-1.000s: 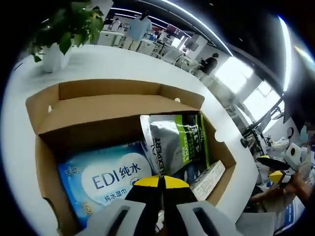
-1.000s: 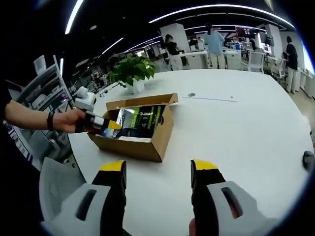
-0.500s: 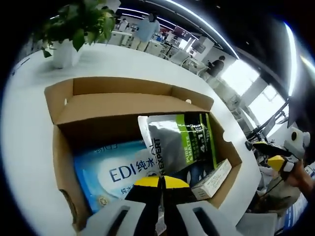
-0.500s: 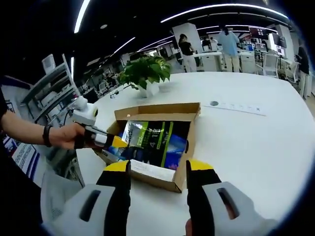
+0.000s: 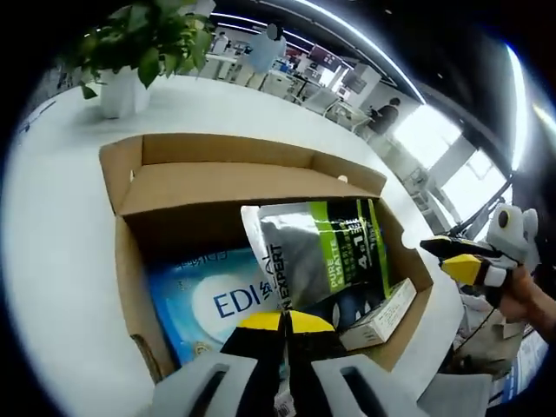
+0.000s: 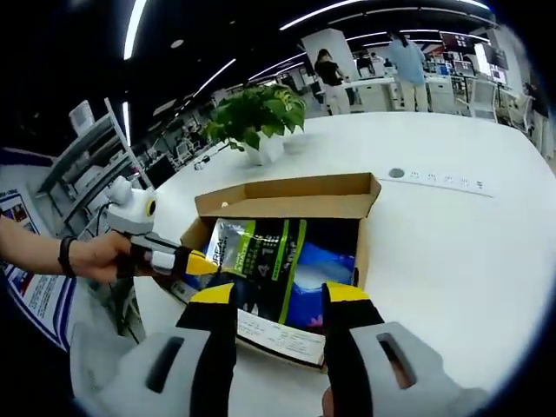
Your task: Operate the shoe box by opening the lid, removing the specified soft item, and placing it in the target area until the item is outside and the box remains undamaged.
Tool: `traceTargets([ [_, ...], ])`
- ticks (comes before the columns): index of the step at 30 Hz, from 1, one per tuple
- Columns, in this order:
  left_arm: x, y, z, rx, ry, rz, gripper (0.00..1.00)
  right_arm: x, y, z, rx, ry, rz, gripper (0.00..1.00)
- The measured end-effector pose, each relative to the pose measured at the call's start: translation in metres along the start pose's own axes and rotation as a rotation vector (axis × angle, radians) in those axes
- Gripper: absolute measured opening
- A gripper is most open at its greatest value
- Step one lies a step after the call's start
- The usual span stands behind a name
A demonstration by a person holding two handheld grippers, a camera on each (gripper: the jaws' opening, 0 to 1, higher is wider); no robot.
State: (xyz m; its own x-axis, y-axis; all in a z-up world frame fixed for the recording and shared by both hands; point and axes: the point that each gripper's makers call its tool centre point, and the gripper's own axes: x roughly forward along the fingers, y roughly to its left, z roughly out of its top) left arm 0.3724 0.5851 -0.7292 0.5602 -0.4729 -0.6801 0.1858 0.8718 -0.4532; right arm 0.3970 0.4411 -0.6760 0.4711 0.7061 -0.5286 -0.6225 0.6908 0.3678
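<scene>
The cardboard shoe box (image 5: 130,261) stands open on the white table, its lid flap (image 5: 226,187) folded back. Inside lie a blue EDI wipes pack (image 5: 217,304), a silver and green pouch (image 5: 321,252) and a small white carton (image 5: 375,317). My left gripper (image 5: 284,321) is shut with nothing between its tips, low over the box's near edge. My right gripper (image 6: 281,300) is open just in front of the box (image 6: 287,195), above the white carton (image 6: 278,334). The right gripper view has the pouch (image 6: 261,252), the blue pack (image 6: 323,269) and the left gripper (image 6: 187,261) in a hand.
A potted plant (image 5: 130,52) stands on the table (image 6: 452,243) behind the box; it is also in the right gripper view (image 6: 256,113). The right gripper (image 5: 460,262) enters the left gripper view from the right. People and desks are far behind.
My right gripper has come much closer to the box, now over its near side. The left gripper stays shut at the box's edge; its view shifted slightly.
</scene>
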Motion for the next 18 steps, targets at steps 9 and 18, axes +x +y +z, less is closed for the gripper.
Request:
traceTargets([
  [9,0.001,0.0,0.0,-0.005,0.001,-0.001,0.0,0.024,-0.004,-0.004,0.042,0.046,-0.011,0.28],
  [18,0.001,0.0,-0.001,-0.012,-0.004,0.0,0.0,0.05,-0.006,-0.008,0.065,0.104,-0.034,0.2],
])
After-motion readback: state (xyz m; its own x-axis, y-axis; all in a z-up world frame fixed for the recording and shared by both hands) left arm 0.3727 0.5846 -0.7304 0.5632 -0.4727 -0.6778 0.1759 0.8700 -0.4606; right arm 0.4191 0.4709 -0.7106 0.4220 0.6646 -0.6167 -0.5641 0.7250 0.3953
